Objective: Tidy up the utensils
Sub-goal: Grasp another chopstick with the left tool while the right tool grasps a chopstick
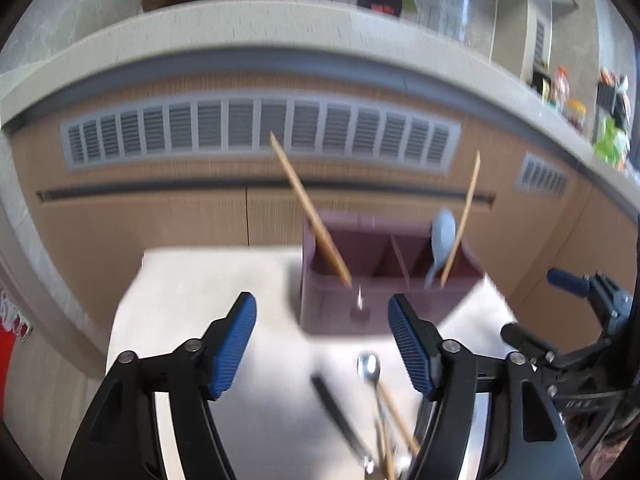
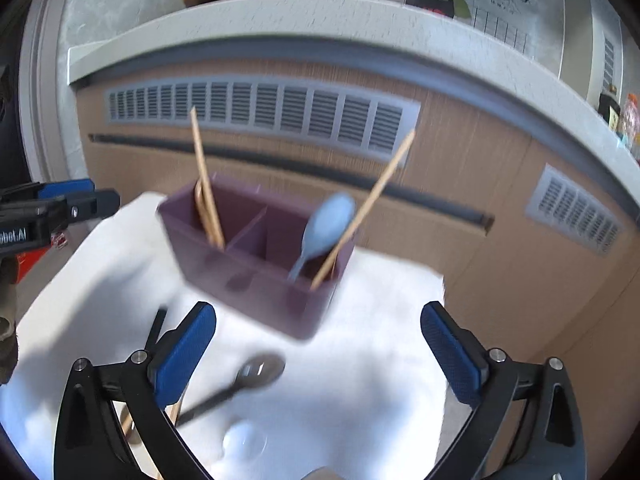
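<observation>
A purple divided utensil holder (image 1: 384,292) (image 2: 256,276) stands on the white table (image 2: 380,340). A wooden chopstick (image 1: 308,212) (image 2: 206,184) leans in its left compartment. The right compartment holds a light blue spoon (image 1: 442,240) (image 2: 324,228) and another chopstick (image 1: 462,220) (image 2: 368,204). On the table nearer me lie a metal spoon (image 1: 370,368) (image 2: 260,370), a black-handled utensil (image 1: 336,412) (image 2: 154,332), a loose chopstick (image 1: 396,412) and a white spoon (image 2: 244,440). My left gripper (image 1: 322,308) and right gripper (image 2: 318,320) both hang open and empty above these, short of the holder.
Behind the table runs a wooden cabinet front with a grey vent grille (image 1: 260,128) under a pale counter (image 1: 240,32). Bottles and packets (image 1: 608,120) stand on the counter at far right. The table's far edge lies just behind the holder.
</observation>
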Demonstrator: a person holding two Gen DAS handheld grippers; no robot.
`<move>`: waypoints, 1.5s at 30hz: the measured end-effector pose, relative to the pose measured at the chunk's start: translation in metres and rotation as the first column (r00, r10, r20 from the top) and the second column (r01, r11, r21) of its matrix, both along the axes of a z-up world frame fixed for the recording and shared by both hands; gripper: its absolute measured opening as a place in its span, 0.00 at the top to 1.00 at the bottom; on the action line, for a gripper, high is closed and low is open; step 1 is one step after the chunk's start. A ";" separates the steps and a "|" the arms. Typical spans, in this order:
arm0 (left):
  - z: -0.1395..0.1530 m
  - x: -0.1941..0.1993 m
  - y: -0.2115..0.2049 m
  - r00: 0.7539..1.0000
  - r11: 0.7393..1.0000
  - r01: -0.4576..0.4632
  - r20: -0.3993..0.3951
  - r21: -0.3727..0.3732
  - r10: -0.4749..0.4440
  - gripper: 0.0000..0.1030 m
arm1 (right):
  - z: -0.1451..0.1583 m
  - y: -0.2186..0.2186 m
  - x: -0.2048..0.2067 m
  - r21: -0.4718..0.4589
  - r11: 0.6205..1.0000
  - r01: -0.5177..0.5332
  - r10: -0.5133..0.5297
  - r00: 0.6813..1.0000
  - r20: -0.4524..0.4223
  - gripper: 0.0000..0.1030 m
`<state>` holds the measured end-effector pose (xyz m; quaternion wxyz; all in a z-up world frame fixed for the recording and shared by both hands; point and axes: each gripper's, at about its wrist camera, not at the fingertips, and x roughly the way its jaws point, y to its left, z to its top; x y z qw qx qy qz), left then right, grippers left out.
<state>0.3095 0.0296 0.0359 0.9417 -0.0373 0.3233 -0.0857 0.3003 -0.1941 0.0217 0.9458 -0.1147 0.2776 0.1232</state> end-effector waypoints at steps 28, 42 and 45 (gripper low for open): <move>-0.093 -0.091 0.012 0.962 1.000 0.022 -0.271 0.007 -0.019 0.24 | -0.092 0.080 -0.031 0.028 0.977 -0.213 0.209 0.916 -0.342 0.87; -0.098 -0.094 0.000 0.949 0.998 0.068 -0.309 0.009 -0.062 0.24 | -0.085 0.062 -0.036 0.036 0.982 -0.187 0.188 0.922 -0.337 0.94; -0.094 -0.094 -0.002 0.945 0.995 0.087 -0.311 -0.046 -0.097 0.24 | -0.083 0.037 -0.043 0.066 0.986 -0.152 0.165 0.925 -0.342 0.94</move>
